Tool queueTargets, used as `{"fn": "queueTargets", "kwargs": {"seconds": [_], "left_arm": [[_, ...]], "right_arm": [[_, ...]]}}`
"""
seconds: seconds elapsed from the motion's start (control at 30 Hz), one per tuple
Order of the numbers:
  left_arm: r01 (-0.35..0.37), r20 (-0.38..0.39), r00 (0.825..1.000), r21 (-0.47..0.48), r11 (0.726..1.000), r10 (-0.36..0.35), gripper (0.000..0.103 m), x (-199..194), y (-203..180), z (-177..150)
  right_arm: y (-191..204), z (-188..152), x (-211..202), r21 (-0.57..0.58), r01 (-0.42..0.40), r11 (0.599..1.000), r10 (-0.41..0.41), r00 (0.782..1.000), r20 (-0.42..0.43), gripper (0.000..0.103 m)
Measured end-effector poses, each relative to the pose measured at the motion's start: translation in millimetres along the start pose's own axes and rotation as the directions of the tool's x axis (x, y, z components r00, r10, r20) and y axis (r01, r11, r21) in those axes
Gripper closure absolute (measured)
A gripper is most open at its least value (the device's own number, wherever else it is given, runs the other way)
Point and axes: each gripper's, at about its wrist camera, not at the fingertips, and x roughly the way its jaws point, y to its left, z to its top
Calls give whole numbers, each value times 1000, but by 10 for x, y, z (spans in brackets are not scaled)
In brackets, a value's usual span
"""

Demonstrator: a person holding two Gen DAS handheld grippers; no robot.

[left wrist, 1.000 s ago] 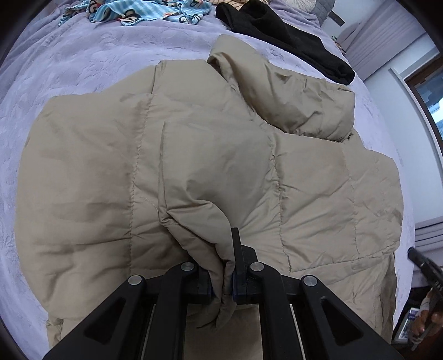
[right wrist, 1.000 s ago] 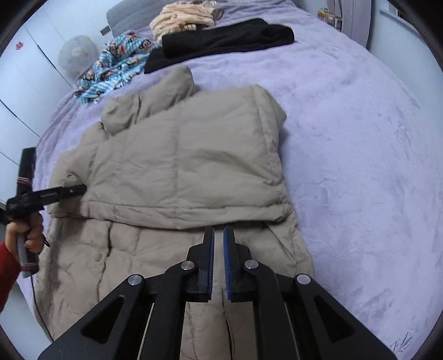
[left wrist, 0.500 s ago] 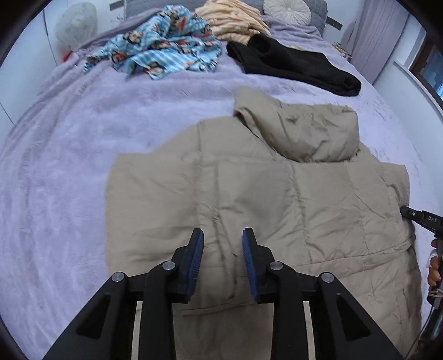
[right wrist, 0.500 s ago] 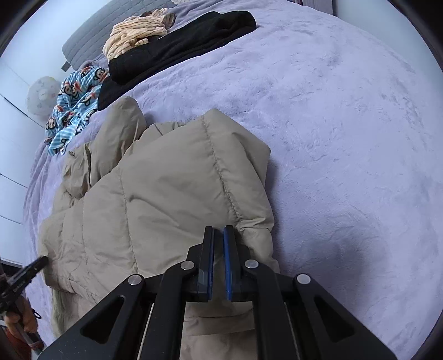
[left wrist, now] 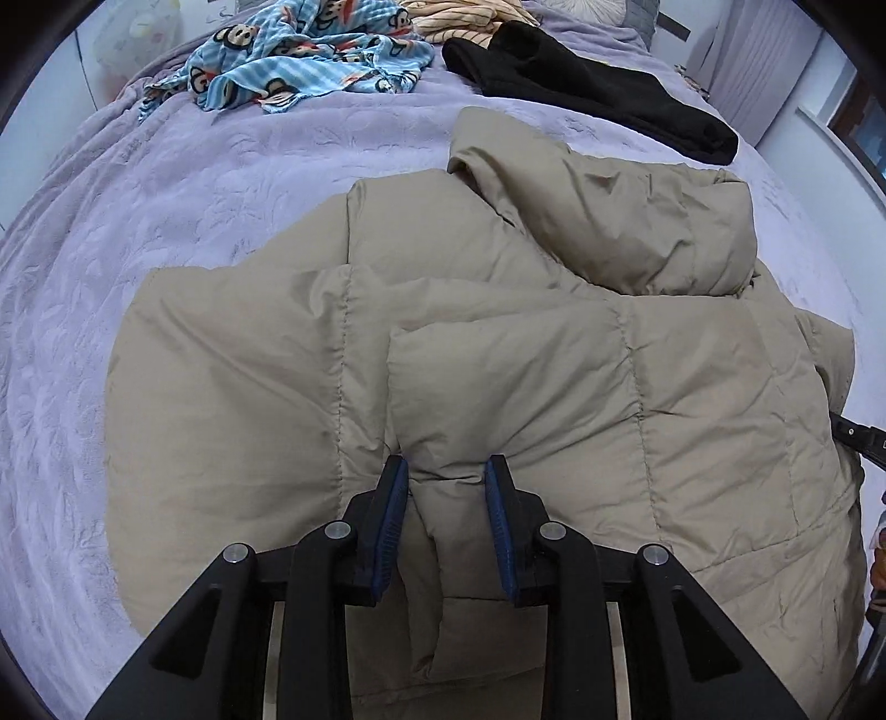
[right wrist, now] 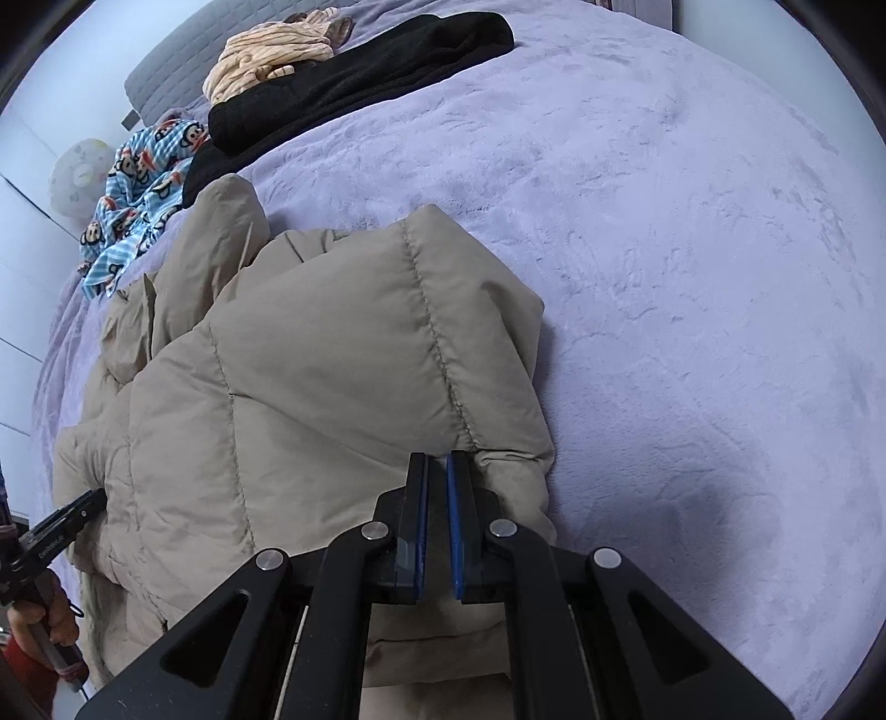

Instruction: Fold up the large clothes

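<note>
A beige puffer jacket (left wrist: 526,343) lies spread on the purple bedspread (left wrist: 166,221), its hood (left wrist: 637,221) at the far end. My left gripper (left wrist: 447,468) points down onto it with its jaws apart. A puffed ridge of the jacket sits between the blue pads (left wrist: 396,509) and is not squeezed flat. In the right wrist view my right gripper (right wrist: 437,459) is shut, with its tips against the folded-over side of the jacket (right wrist: 332,376) near its right edge and nothing clearly held. The left gripper (right wrist: 61,526) shows at the jacket's far left side.
At the head of the bed lie a blue monkey-print cloth (left wrist: 310,55), a black garment (left wrist: 598,94) and a striped cream garment (left wrist: 470,14). Bare purple bedspread (right wrist: 692,277) stretches to the right of the jacket. A hand in a red sleeve (right wrist: 44,615) holds the left tool.
My left gripper let go of the pinched fold, opened, and came back down over a ridge of the jacket. My right gripper sank from above the jacket to its right edge, still shut.
</note>
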Motion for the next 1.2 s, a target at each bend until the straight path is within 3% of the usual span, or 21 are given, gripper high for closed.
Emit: {"fn": "queueTargets", "kwargs": {"seconds": [0.27, 0.4, 0.67, 0.7, 0.73, 0.77, 0.8, 1.13, 1.2], "left_arm": [[-72, 27, 997, -7, 997, 72, 72, -351, -15, -23], [-101, 45, 994, 6, 995, 100, 72, -561, -39, -122], [-88, 7, 996, -42, 995, 89, 72, -791, -34, -437], [-88, -1, 996, -44, 995, 89, 62, -805, -45, -483], [-89, -9, 996, -53, 995, 89, 23, -829, -49, -533], [-98, -5, 995, -67, 993, 98, 7, -868, -58, -584], [-107, 18, 994, -76, 991, 109, 1, -933, -67, -630], [-161, -36, 987, -87, 983, 158, 1, -1137, -209, -1022], [-158, -47, 987, -105, 982, 153, 1, -1182, -213, -1081]], "right_arm": [[43, -29, -222, 51, 5, 999, -6, 1000, 24, 95], [50, -186, -477, 51, -3, 999, 2, 1000, 29, 85], [25, -593, -718, 62, -22, 998, 23, 1000, -13, 77], [20, -640, -728, 63, -22, 998, 24, 999, -21, 77], [16, -679, -735, 64, -23, 998, 25, 999, -28, 77], [9, -720, -743, 68, -26, 997, 29, 999, -37, 77], [1, -753, -752, 72, -30, 997, 33, 998, -44, 77], [28, -968, -903, 62, -64, 996, 70, 993, -91, 75], [42, -1008, -941, 56, -69, 996, 75, 992, -101, 67]]}}
